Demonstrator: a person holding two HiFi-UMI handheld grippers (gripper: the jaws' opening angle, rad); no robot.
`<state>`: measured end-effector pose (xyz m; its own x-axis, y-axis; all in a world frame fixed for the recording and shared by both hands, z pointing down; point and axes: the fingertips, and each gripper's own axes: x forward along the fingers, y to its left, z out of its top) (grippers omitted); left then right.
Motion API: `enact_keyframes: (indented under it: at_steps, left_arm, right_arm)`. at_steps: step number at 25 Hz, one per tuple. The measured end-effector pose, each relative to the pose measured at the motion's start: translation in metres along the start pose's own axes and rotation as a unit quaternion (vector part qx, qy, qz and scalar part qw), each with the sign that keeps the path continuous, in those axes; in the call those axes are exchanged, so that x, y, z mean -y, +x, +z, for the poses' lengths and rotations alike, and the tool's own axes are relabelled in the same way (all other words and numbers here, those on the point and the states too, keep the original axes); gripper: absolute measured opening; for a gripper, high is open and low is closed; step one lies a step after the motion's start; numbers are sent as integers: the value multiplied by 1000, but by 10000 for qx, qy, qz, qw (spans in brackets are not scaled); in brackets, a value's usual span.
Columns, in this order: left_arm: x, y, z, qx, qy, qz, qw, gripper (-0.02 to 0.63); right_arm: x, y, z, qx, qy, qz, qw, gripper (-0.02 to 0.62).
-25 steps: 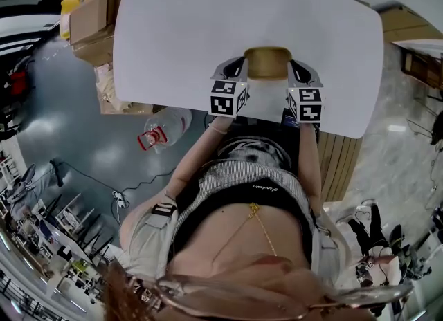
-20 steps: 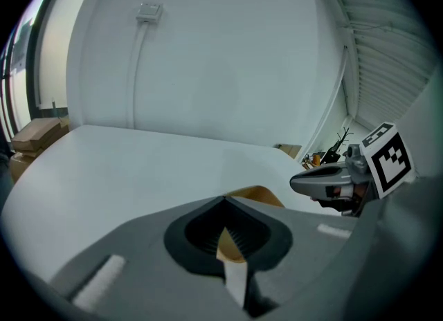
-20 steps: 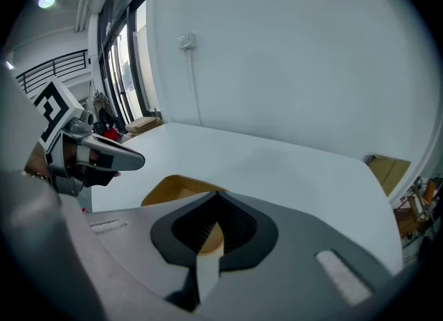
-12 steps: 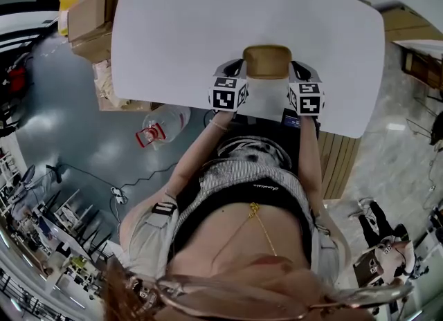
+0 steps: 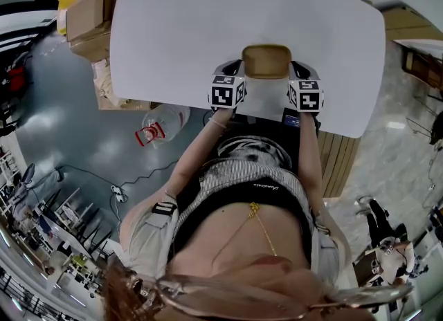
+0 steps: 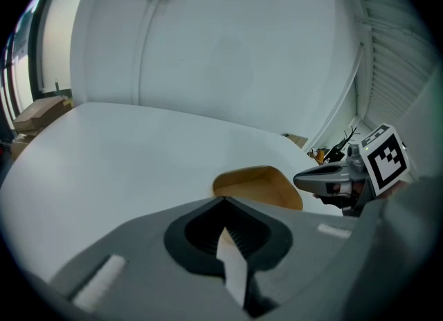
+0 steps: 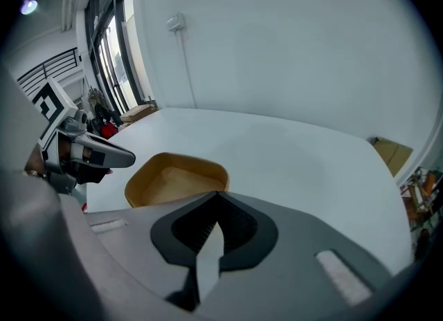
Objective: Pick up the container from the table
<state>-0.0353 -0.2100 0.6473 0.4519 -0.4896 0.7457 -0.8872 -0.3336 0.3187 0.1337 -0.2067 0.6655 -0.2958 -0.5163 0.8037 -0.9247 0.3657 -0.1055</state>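
Observation:
A tan, shallow container (image 5: 267, 60) with rounded corners sits near the front edge of the white table (image 5: 194, 22). My left gripper (image 5: 237, 69) flanks its left side and my right gripper (image 5: 298, 70) its right side, both close to its walls; whether they touch it I cannot tell. In the left gripper view the shut jaws (image 6: 223, 200) point past the container (image 6: 257, 185), with the right gripper (image 6: 313, 178) beyond it. In the right gripper view the jaws (image 7: 217, 195) are shut and empty; the container (image 7: 174, 181) lies ahead to the left, by the left gripper (image 7: 123, 158).
Cardboard boxes (image 5: 90, 19) stand on the floor left of the table. A clear plastic jug (image 5: 163, 124) lies on the floor below the table's left front corner. A slatted wooden panel (image 5: 339, 164) is at the right. The far part of the table is bare white surface.
Both grippers have sunk toward the table and now sit lower along the container's two sides. The container has stayed in place.

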Motion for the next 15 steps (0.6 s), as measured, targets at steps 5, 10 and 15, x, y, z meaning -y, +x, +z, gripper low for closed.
enact_keyframes:
  at_steps: [5,10,15]
  left_arm:
    - [-2,4,-2,-44,-27,10,10000,2]
    - [-7,5,-1,-28,-121,24,9999,2]
    - [-6,9,0,-24,-232,-32,9997,47]
  right_arm:
    - [2,6,-3,-66,59,41,10000,26]
    - [3,9,-2,-83,119,57,9999,26]
    - [6,9,0,-105,168,44,9998,43]
